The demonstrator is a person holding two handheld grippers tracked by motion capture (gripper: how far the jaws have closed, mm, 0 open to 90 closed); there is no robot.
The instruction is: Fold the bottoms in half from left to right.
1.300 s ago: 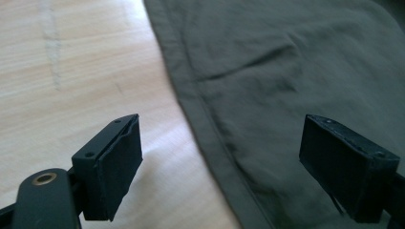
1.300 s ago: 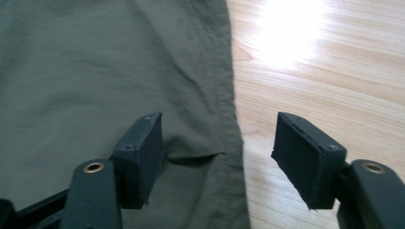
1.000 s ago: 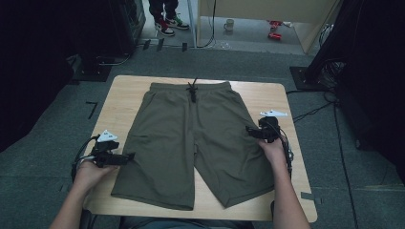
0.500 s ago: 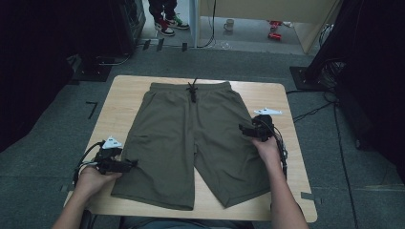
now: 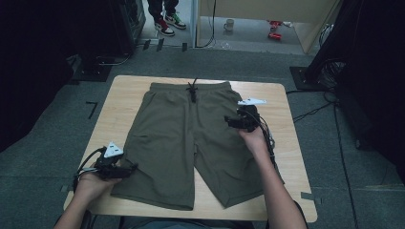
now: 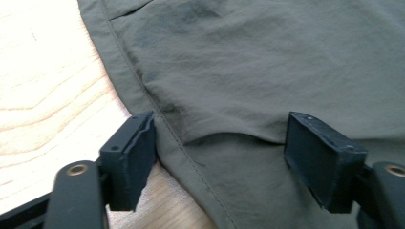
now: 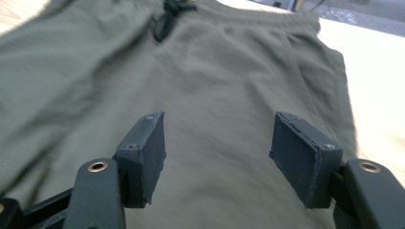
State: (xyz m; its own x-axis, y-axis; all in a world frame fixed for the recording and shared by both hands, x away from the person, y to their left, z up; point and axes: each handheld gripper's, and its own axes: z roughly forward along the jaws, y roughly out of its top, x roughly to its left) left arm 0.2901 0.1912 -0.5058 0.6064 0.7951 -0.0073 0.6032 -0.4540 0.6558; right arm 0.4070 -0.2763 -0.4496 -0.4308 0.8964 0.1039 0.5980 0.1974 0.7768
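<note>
Pale wood desk (image 5: 124, 102): shorts (image 5: 191, 143) lie lengthwise; left tool (image 5: 130, 168) gapes astride their outer seam, right tool (image 5: 230, 122) gapes above them.

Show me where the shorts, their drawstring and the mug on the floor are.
shorts (image 5: 176, 124): high view, upper left leg panel.
drawstring (image 5: 192, 90): high view, knot at waistband.
mug (image 5: 230, 24): high view, its side.

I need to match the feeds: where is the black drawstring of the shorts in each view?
High view: the black drawstring hangs from the middle of the waistband, at the table's far side.
Left gripper view: not in it; the open jaws straddle the side seam of the shorts.
Right gripper view: drawstring at the top edge, left of centre.
Shared landmark: the olive fabric on the light wooden table.
</note>
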